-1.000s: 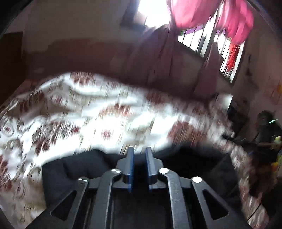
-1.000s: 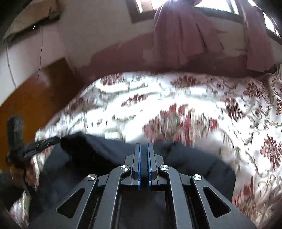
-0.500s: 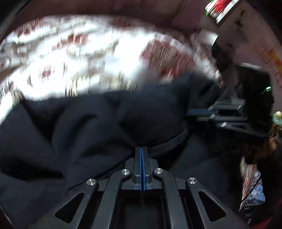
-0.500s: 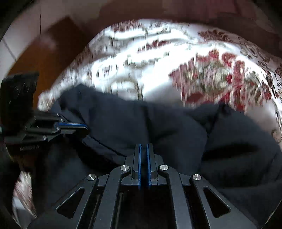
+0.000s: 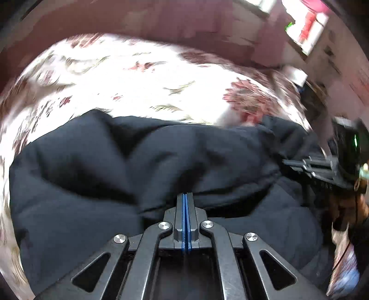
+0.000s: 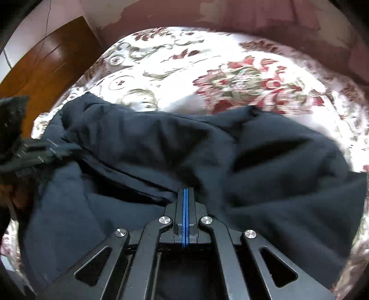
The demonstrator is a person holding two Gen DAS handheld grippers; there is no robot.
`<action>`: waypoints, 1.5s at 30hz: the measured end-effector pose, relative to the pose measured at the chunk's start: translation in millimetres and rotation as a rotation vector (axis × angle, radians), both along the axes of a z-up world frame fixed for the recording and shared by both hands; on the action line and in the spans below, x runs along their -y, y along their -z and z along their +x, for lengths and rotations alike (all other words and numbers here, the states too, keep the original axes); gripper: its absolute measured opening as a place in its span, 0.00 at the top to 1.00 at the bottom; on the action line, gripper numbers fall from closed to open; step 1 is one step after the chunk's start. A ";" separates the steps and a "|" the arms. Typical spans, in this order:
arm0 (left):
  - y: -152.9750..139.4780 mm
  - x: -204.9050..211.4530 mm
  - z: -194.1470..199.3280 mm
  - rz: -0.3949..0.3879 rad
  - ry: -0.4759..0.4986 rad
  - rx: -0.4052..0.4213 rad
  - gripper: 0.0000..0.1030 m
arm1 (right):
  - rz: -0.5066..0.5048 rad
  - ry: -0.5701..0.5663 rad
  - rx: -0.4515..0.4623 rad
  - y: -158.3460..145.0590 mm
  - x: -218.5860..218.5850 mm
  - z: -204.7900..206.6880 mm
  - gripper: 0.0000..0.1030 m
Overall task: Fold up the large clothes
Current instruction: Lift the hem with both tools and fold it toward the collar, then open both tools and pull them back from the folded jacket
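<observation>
Bed w/ floral sheet [image 6: 175, 67], maroon wall [image 5: 161, 20] behind. Cams now lower vs 1 s ago; window gone. Left claw [image 5: 185, 196], right claw [image 6: 185, 191] pinch dark garment [image 6: 143, 143].

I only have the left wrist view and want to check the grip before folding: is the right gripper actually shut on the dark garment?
Observer: Yes. In the right wrist view the right gripper has its blue pads pressed together, with the dark garment bunched at their tips.
Operator: Which part does it hold?
Observer: A fold beside a stitched seam that runs leftward toward the left gripper.
Operator: Anything past the bed on that side?
Observer: A brown wooden panel stands beyond the far left corner of the floral bedspread.
</observation>
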State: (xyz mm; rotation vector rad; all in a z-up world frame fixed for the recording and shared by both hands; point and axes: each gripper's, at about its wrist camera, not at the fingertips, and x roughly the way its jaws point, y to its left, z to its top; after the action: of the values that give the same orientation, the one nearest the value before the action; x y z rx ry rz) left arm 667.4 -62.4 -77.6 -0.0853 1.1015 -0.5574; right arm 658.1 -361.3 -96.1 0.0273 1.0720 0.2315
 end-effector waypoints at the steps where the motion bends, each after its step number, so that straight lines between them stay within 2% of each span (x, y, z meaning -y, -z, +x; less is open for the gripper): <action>1: 13.5 -3.7 6.6 -0.028 -0.024 -0.061 0.97 | 0.030 0.016 -0.028 9.3 3.8 4.5 1.00; 3: 31.2 6.2 10.6 0.016 -0.023 -0.079 0.97 | 0.034 0.042 -0.037 25.4 3.6 10.2 1.00; 5: 33.5 15.9 4.5 0.053 -0.035 -0.063 0.97 | -0.006 0.055 -0.020 29.4 -4.7 9.0 1.00; 8: 22.5 13.4 0.2 0.031 -0.077 -0.038 0.97 | -0.006 0.075 0.014 19.2 -6.5 0.2 1.00; 13: -20.4 7.3 -29.4 0.006 -0.147 0.089 0.97 | 0.052 0.090 0.154 -25.2 0.0 -40.4 0.96; 15: -42.2 3.2 -42.9 -0.042 -0.174 0.115 0.97 | 0.068 0.116 0.200 -42.2 3.5 -56.0 0.93; 16: -52.7 1.6 -49.9 -0.074 -0.180 0.116 0.94 | 0.067 0.128 0.220 -49.6 3.8 -63.8 0.90; 17: -61.1 0.6 -55.8 -0.082 -0.194 0.116 0.80 | 0.063 0.133 0.238 -58.1 5.4 -69.1 0.79; 18: -67.5 1.9 -60.3 -0.086 -0.210 0.120 0.74 | 0.058 0.133 0.261 -67.1 6.6 -78.3 0.63; 19: -77.3 -1.2 -69.8 -0.106 -0.228 0.133 0.61 | 0.053 0.136 0.284 -75.9 9.7 -87.4 0.57; 20: -84.8 -6.0 -77.8 -0.123 -0.239 0.145 0.40 | 0.054 0.142 0.307 -83.7 8.7 -96.2 0.53; 22: -102.4 -11.2 -96.1 -0.136 -0.286 0.192 0.17 | 0.067 0.153 0.337 -100.3 7.2 -114.2 0.51; 23: -113.1 -15.6 -107.3 -0.144 -0.314 0.226 0.16 | 0.067 0.157 0.351 -107.7 6.3 -119.8 0.47; 25: -131.7 -23.4 -127.5 -0.181 -0.330 0.256 0.11 | 0.048 0.166 0.394 -124.8 1.0 -136.0 0.29; 26: -139.8 -27.6 -137.7 -0.183 -0.345 0.264 0.08 | 0.039 0.170 0.421 -135.5 -0.7 -147.7 0.14; 27: -146.3 -29.8 -144.0 -0.182 -0.358 0.275 0.07 | 0.042 0.169 0.441 -142.4 -3.6 -155.7 0.08; 29: -161.4 -34.3 -163.0 -0.177 -0.385 0.307 0.00 | 0.050 0.171 0.477 -157.3 -4.7 -173.5 0.08; 32: -182.4 -40.8 -192.5 -0.153 -0.393 0.362 0.00 | 0.050 0.186 0.525 -178.7 -9.9 -201.4 0.03; 36: -204.7 -46.6 -238.2 -0.092 -0.375 0.450 0.00 | 0.047 0.181 0.572 -200.0 -20.4 -243.2 0.02; 42: -226.0 -64.5 -298.3 -0.094 -0.374 0.463 0.00 | 0.074 0.171 0.605 -210.7 -33.7 -301.9 0.02; 45: -227.7 -71.6 -326.2 -0.054 -0.386 0.489 0.00 | 0.060 0.164 0.603 -207.6 -37.8 -327.2 0.02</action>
State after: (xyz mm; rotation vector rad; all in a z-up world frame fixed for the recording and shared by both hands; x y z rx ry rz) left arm 341.2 9.2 150.2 -0.1933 0.5710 -0.2389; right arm 330.9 -323.4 111.5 0.0928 0.4586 0.1099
